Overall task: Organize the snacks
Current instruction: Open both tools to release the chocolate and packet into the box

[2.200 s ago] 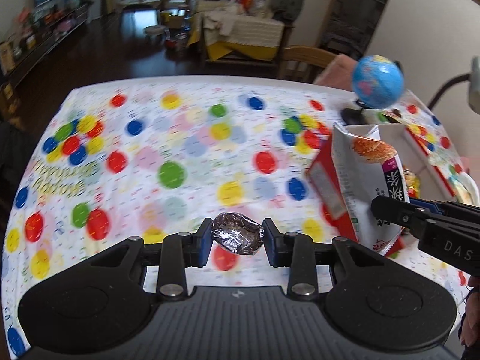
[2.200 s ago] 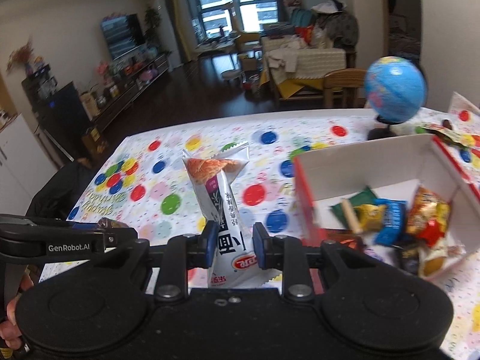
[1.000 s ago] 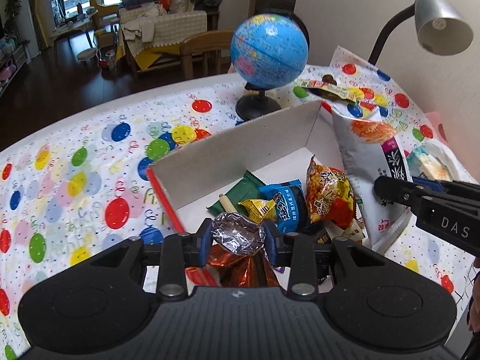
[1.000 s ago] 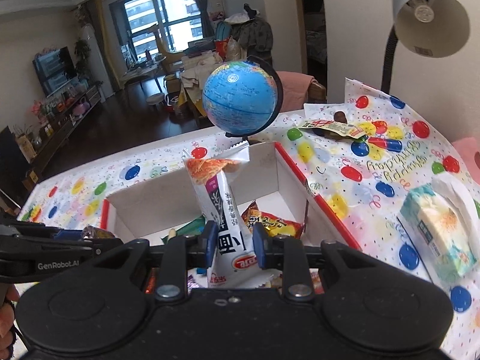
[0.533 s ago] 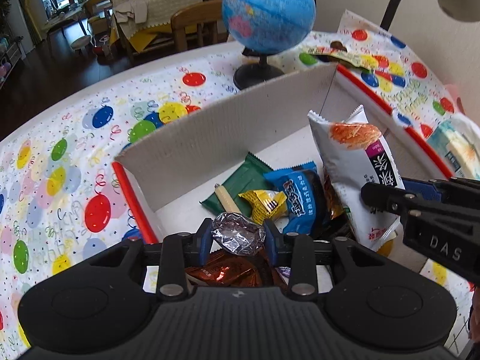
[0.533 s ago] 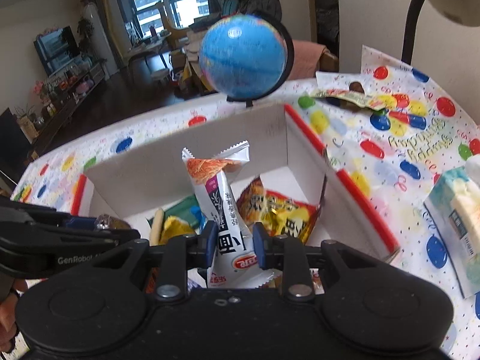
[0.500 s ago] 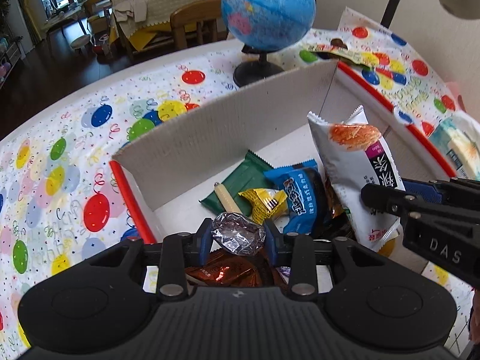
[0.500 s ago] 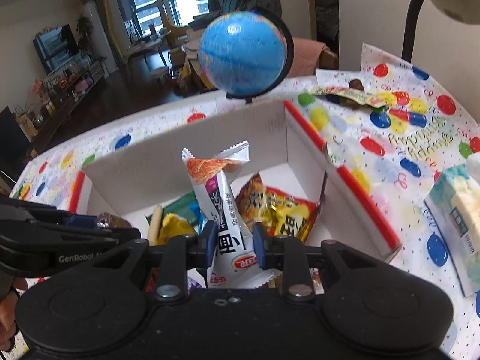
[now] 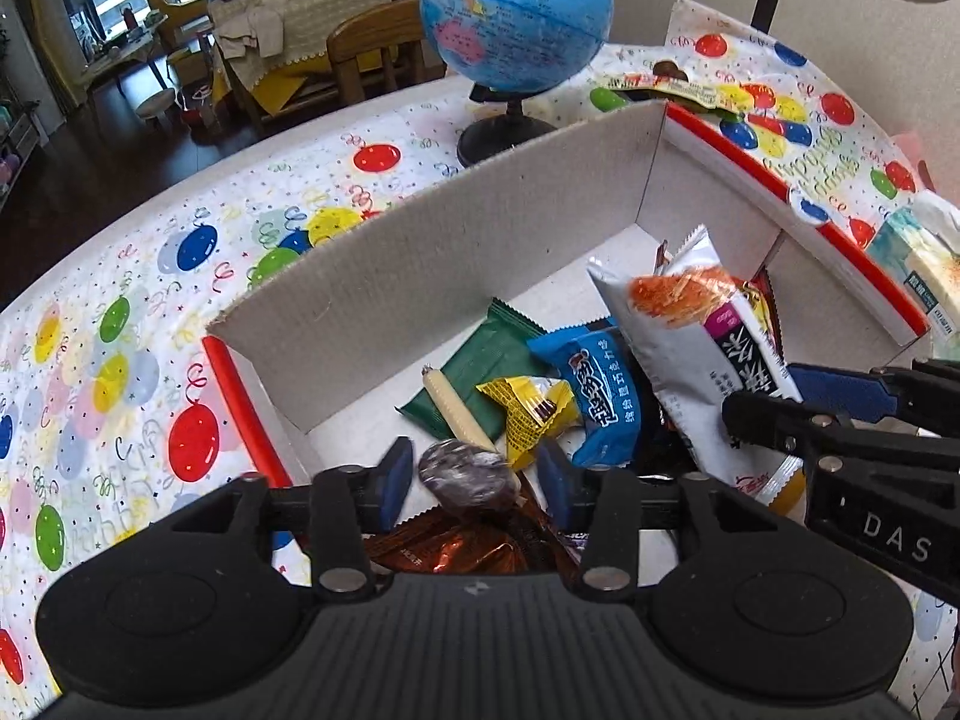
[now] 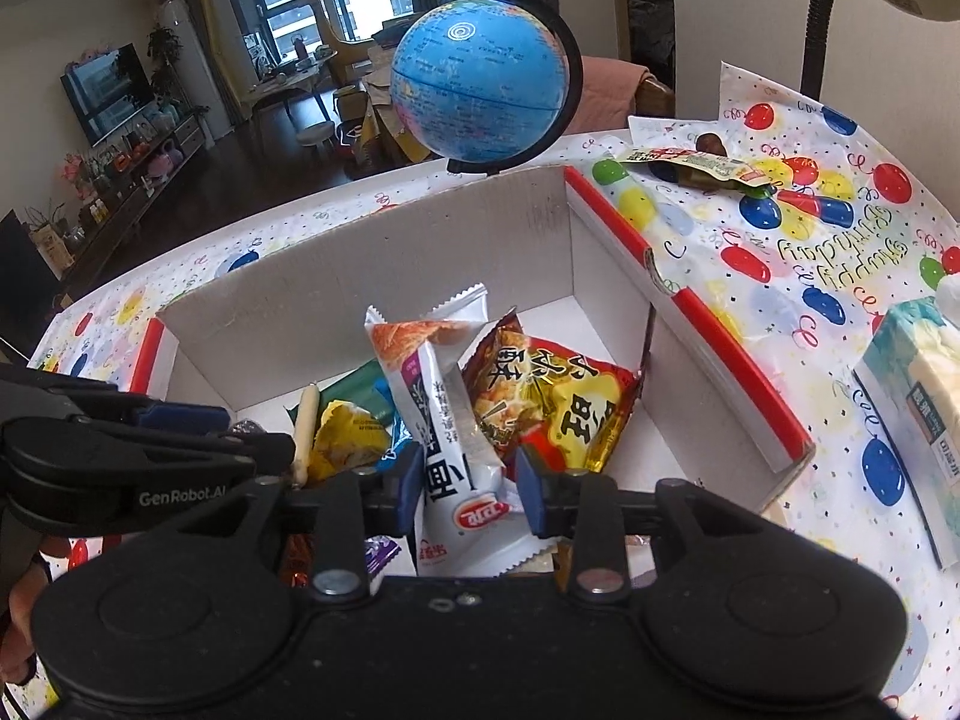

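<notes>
A white cardboard box point(image 9: 420, 276) with red edges holds several snack packets. My left gripper point(image 9: 474, 486) hangs low over its near corner with its jaws opening. A round foil-wrapped snack point(image 9: 468, 474) sits blurred between the pads, with a gap on each side. My right gripper point(image 10: 471, 483) is also opening. The tall white packet point(image 10: 444, 396) stands between its pads, leaning, with a slit of space at the right pad. In the left wrist view this white packet point(image 9: 690, 348) tilts over a blue packet point(image 9: 600, 396). The left gripper point(image 10: 240, 435) shows at the left of the right wrist view.
A blue globe point(image 10: 480, 78) stands just behind the box point(image 10: 360, 294). A tissue pack point(image 10: 918, 420) lies to the right on the balloon tablecloth, and a lamp stem point(image 10: 822, 30) rises behind it. A loose wrapper point(image 10: 690, 165) lies near the far right corner.
Both grippers came down over the box. Both pairs of jaws have parted: the foil snack has come loose from the left pads, and the white packet has tilted as the right pads let go.
</notes>
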`<state>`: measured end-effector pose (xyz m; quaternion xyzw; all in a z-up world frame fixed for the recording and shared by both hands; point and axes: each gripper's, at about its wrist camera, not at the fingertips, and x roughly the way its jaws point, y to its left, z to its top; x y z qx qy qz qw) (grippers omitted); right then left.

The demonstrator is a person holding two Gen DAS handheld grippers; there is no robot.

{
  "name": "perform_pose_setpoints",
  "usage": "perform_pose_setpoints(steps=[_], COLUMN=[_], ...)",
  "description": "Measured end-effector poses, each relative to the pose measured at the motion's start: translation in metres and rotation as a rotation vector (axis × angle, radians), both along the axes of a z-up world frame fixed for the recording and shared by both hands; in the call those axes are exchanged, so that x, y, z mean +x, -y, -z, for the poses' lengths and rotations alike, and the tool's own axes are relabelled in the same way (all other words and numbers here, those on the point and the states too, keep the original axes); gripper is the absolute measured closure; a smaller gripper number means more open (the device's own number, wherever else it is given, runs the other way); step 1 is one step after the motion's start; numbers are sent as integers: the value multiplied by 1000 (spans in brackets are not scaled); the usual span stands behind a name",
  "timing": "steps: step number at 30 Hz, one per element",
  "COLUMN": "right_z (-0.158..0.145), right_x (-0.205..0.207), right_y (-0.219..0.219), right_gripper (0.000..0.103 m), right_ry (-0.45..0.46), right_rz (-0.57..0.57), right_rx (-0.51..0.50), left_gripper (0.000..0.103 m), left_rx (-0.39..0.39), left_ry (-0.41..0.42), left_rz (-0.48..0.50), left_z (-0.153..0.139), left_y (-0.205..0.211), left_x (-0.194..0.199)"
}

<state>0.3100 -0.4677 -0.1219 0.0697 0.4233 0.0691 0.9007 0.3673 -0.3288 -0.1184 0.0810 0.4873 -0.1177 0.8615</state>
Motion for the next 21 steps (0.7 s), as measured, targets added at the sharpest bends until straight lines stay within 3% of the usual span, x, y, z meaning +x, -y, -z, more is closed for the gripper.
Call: perform_pose_setpoints(steps=[6, 11, 14, 18, 21], right_z=[-9, -23, -33, -49, -60], right_x=[-9, -21, -30, -44, -55], right_y=[1, 1, 1, -1, -2], right_gripper=[53, 48, 38, 30, 23], right_ry=[25, 60, 88, 128, 160], right_rz=[1, -3, -7, -14, -14], right_rx=[12, 17, 17, 26, 34], left_gripper=[42, 40, 40, 31, 31], left_rx=[-18, -42, -61, -88, -105], left_ry=[32, 59, 74, 99, 120], left_rz=[2, 3, -2, -7, -1], left_z=[-14, -27, -36, -48, -58], left_y=[-4, -10, -15, -22, -26], left_x=[-11, -25, -35, -49, -60])
